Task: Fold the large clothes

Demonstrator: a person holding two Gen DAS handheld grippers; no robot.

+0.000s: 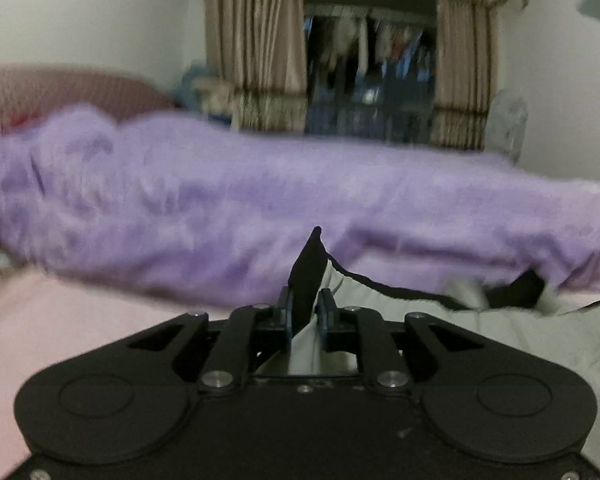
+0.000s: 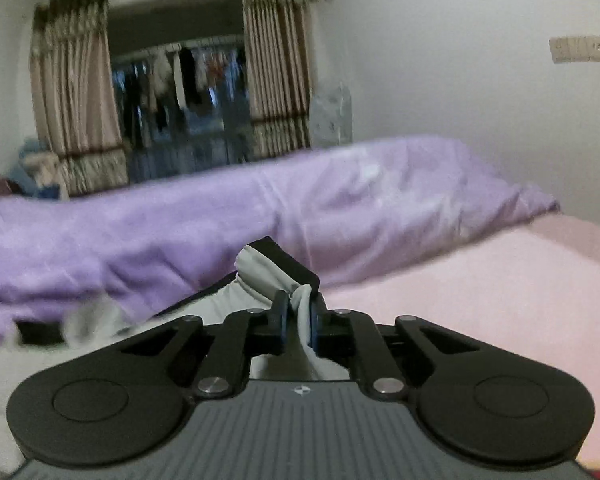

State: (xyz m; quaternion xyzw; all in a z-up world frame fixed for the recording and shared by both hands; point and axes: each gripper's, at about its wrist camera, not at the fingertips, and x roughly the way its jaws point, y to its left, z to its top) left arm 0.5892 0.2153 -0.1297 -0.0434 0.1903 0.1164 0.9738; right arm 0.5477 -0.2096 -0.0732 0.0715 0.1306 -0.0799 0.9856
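Note:
A light grey garment with black trim [image 1: 400, 312] lies on a pink bed sheet [image 1: 60, 320]. My left gripper [image 1: 307, 312] is shut on a black-edged corner of the garment, which sticks up between its fingers. In the right wrist view my right gripper [image 2: 299, 316] is shut on another bunched grey and black corner of the same garment [image 2: 268, 276]. The cloth stretches between the two grippers, low over the bed.
A rumpled purple blanket [image 1: 260, 200] lies across the bed behind the garment, also in the right wrist view [image 2: 220, 216]. Beyond it are beige curtains [image 1: 256, 52] and a dark window with hanging clothes. White walls stand at both sides.

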